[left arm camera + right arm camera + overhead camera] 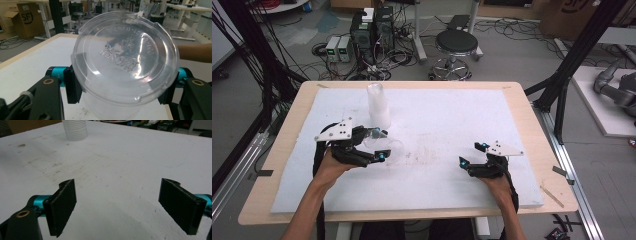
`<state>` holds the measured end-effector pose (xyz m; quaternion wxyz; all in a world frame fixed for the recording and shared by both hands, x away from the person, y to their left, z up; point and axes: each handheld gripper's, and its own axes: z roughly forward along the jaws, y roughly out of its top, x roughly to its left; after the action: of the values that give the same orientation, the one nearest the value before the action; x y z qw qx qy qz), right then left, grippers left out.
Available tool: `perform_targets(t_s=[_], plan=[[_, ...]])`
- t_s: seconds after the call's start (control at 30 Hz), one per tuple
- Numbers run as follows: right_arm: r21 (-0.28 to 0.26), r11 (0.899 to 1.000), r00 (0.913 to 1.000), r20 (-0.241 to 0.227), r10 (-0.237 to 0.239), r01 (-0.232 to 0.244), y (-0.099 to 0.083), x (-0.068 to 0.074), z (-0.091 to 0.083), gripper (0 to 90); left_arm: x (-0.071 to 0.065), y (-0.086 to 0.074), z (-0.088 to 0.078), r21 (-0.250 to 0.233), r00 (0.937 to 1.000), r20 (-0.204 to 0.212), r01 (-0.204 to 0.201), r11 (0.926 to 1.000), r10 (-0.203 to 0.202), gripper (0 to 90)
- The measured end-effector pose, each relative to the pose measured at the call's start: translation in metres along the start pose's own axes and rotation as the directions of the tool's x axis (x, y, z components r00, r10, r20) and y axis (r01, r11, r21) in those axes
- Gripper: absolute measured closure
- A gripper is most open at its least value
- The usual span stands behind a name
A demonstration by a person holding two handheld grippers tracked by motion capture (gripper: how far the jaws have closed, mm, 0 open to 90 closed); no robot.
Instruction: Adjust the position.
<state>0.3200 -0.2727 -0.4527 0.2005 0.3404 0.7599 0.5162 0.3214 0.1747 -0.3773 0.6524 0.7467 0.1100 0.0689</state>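
Clear plastic cup [125, 65] sat clamped in the left gripper [379, 145] above the counter [512, 87]; squeezed, its thin wall could buckle and slip. The right gripper [117, 205] rested open, empty.

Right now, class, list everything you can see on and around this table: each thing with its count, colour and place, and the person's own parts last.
Clear round plastic lid with raised lettering: one, see-through, clamped between the left gripper's jaws.
Stack of clear ribbed plastic cups: one stack, frosted white, upright at the far left of the pad.
White foam pad: one, white, scuffed, covering the tabletop.
Light wooden table: one, pale wood, under the pad.
Round black stool: one, black seat, on the floor beyond the table.
Left gripper: one, black with blue joints, shut on the lid.
Right gripper: one, black, jaws open over bare pad.
Forearms: two, entering from the bottom edge.
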Motion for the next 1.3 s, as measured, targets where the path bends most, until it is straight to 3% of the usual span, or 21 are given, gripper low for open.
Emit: perform_targets(t_s=[0.2,0.4,0.43,0.5,0.53,0.6,0.63,0.67,0.7,0.73,0.77,0.8,0.87,0.9,0.97,1.07,1.1,1.2,1.23,1.27,1.3], plan=[[0.003,1.0,0.9938,-0.111,-0.008,0.009,0.008,0.002,-0.001,14.6,0.001,-0.001,0.002,-0.012,0.9998,0.022,0.002,0.9999,-0.002,35.7],[-0.005,1.0,0.9745,-0.222,-0.031,0.031,0.023,0.009,-0.001,14.6,0.005,-0.001,0.006,-0.04,0.9991,0.037,0.02,0.999,-0.019,36.3],[-0.002,0.999,0.9643,-0.26,-0.052,0.053,0.029,0.013,-0.001,14.6,0.005,-0.001,0.008,-0.04,0.999,0.04,0.023,0.9989,-0.021,36.6],[-0.003,0.998,0.9584,-0.278,-0.064,0.066,0.032,0.015,0.0,14.6,0.005,-0.001,0.009,-0.044,0.9987,0.046,0.026,0.9987,-0.024,36.6],[-0.005,0.996,0.947,-0.309,-0.087,0.089,0.039,0.02,0.0,14.6,0.004,0.0,0.01,-0.048,0.9985,0.048,0.027,0.9985,-0.025,36.7],[-0.016,0.994,0.9402,-0.324,-0.105,0.106,0.043,0.022,0.001,14.6,0.004,0.001,0.014,-0.054,0.998,0.057,0.029,0.9981,-0.026,36.7],[-0.033,0.992,0.9249,-0.358,-0.128,0.124,0.05,0.027,0.001,14.6,0.003,0.001,0.016,-0.056,0.9979,0.059,0.031,0.9979,-0.028,36.7],[-0.033,0.992,0.9249,-0.358,-0.128,0.124,0.05,0.027,0.001,14.6,0.002,0.002,0.018,-0.057,0.9974,0.067,0.031,0.9979,-0.027,36.7],[-0.052,0.988,0.9075,-0.392,-0.152,0.143,0.058,0.032,0.002,14.5,0.001,0.002,0.02,-0.059,0.997,0.073,0.032,0.9977,-0.028,36.7],[-0.052,0.988,0.9075,-0.392,-0.152,0.143,0.058,0.032,0.002,14.5,0.0,0.003,0.022,-0.057,0.9967,0.078,0.029,0.9979,-0.025,36.7],[-0.065,0.986,0.8908,-0.422,-0.169,0.157,0.066,0.037,0.003,14.6,-0.001,0.003,0.024,-0.055,0.9964,0.081,0.029,0.9981,-0.025,36.7],[-0.065,0.986,0.8908,-0.422,-0.169,0.157,0.066,0.037,0.003,14.6,-0.001,0.004,0.027,-0.053,0.996,0.086,0.027,0.9982,-0.023,36.7],[-0.076,0.983,0.8772,-0.445,-0.181,0.165,0.074,0.041,0.004,14.5,-0.003,0.005,0.032,-0.053,0.9948,0.1,0.025,0.9983,-0.02,36.7],[-0.069,0.984,0.8628,-0.473,-0.179,0.166,0.078,0.043,0.006,14.5,-0.005,0.006,0.036,-0.051,0.9936,0.112,0.022,0.9984,-0.016,36.6],[-0.069,0.983,0.8608,-0.474,-0.185,0.173,0.081,0.045,0.007,14.5,-0.006,0.006,0.039,-0.051,0.9932,0.115,0.024,0.9984,-0.018,36.6],[-0.076,0.98,0.8462,-0.495,-0.196,0.183,0.086,0.049,0.01,14.5,-0.008,0.008,0.045,-0.053,0.9915,0.13,0.018,0.9984,-0.011,36.7],[-0.081,0.98,0.8366,-0.511,-0.198,0.183,0.09,0.052,0.011,14.5,-0.008,0.009,0.047,-0.052,0.991,0.133,0.015,0.9985,-0.008,36.6],[-0.087,0.979,0.8278,-0.523,-0.202,0.184,0.093,0.055,0.013,14.5,-0.01,0.011,0.053,-0.053,0.9896,0.143,0.014,0.9985,-0.006,36.6],[-0.09,0.978,0.8169,-0.538,-0.207,0.188,0.095,0.059,0.016,14.5,-0.012,0.012,0.057,-0.056,0.9885,0.151,0.017,0.9983,-0.009,36.6],[-0.09,0.978,0.8169,-0.538,-0.207,0.188,0.095,0.059,0.016,14.5,-0.012,0.012,0.057,-0.056,0.9885,0.151,0.017,0.9983,-0.009,36.6],[-0.084,0.977,0.8049,-0.556,-0.207,0.194,0.098,0.063,0.019,14.5,-0.013,0.013,0.061,-0.052,0.9872,0.159,0.011,0.9986,-0.003,36.6]])
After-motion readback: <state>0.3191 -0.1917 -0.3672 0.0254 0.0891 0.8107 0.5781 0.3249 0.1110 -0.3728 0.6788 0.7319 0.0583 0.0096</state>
